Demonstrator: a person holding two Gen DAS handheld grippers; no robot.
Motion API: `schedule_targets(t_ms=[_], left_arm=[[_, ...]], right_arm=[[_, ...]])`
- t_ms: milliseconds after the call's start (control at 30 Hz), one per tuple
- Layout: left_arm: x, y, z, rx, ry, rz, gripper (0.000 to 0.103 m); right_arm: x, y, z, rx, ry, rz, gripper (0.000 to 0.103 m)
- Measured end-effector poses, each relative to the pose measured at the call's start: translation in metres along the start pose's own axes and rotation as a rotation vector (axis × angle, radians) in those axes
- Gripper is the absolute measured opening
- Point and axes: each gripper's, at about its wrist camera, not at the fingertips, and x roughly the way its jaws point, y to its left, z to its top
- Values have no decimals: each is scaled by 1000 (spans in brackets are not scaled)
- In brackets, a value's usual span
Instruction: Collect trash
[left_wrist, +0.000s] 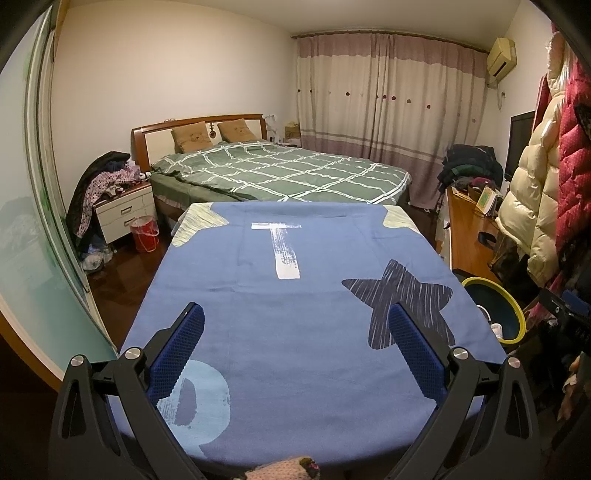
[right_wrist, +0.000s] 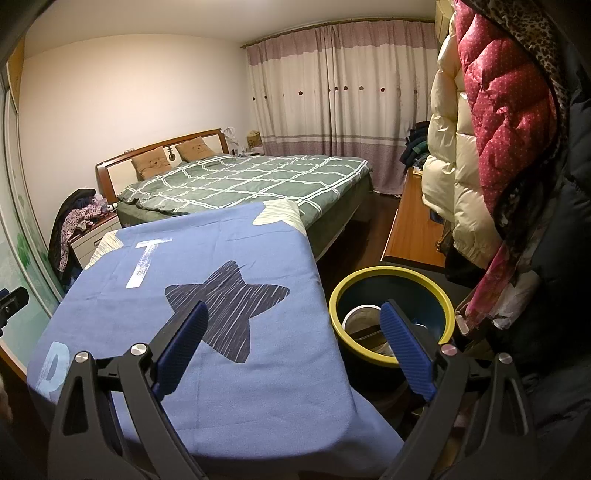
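A table with a blue star-print cloth (left_wrist: 295, 295) fills the middle of both views (right_wrist: 184, 332). A dark bin with a yellow rim (right_wrist: 391, 275) stands by the table's right edge and holds white containers (right_wrist: 364, 319); it also shows in the left wrist view (left_wrist: 495, 291). My left gripper (left_wrist: 295, 317) is open and empty above the cloth. My right gripper (right_wrist: 295, 317) is open and empty, straddling the table's right edge and the bin. No trash shows on the cloth.
A bed with a green checked cover (left_wrist: 280, 173) lies behind the table. A nightstand with clothes (left_wrist: 122, 206) and a red bucket (left_wrist: 144, 232) are at the left. A wooden desk (right_wrist: 410, 229) and hanging coats (right_wrist: 498, 129) crowd the right.
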Motion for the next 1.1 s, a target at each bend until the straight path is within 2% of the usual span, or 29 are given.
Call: schedule_targets(t_ms=[1100], left_arm=[[2,3,2,7,5,2,98]], right_arm=[[1,1,0,2,5,0,89]])
